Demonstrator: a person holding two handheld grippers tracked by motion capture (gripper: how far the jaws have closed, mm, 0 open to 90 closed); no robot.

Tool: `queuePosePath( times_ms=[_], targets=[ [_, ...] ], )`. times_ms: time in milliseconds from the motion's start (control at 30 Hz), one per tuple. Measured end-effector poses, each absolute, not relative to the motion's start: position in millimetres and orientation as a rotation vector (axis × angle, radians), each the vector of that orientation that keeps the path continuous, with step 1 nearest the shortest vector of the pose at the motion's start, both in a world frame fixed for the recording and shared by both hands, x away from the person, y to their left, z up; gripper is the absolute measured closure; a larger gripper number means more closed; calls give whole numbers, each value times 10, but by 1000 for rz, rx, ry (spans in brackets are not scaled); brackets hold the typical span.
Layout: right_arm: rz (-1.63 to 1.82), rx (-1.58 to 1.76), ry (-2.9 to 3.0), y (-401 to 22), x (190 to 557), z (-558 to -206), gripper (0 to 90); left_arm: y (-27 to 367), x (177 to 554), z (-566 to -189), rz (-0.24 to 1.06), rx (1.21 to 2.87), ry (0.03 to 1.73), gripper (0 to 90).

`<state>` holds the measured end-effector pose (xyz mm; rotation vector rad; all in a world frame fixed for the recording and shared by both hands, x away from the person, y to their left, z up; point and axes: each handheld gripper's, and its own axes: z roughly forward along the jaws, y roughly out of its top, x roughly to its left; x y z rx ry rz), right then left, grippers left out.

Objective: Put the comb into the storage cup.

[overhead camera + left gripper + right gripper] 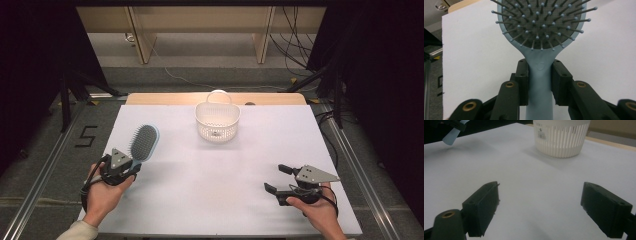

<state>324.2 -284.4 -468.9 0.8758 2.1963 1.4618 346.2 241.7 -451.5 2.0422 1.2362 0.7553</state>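
A light-blue hairbrush (143,142) with a dark bristle pad is held at the table's left, its head pointing away from the person. My left gripper (131,167) is shut on its handle; in the left gripper view both black pads press the hairbrush (540,75) just below the head. A white slatted basket (217,120) with a handle stands at the far middle of the white table (210,170). My right gripper (278,178) hovers at the front right, jaws wide open with nothing between them. The right gripper view shows the basket (561,138) ahead of the right gripper (540,208).
The table's wooden far edge (170,98) shows behind the basket. Dark stands and cables flank the table on the grey floor. A person's hands hold both grippers at the near edge.
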Motion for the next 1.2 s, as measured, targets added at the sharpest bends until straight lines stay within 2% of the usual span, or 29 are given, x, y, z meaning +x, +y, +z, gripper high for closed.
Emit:
queuePosePath(
  times_ms=[1200],
  targets=[
    [1455,870,2196,-2838,3239,-4687,158,2432,3434,-4404,844,1897,1128,700]
  ],
)
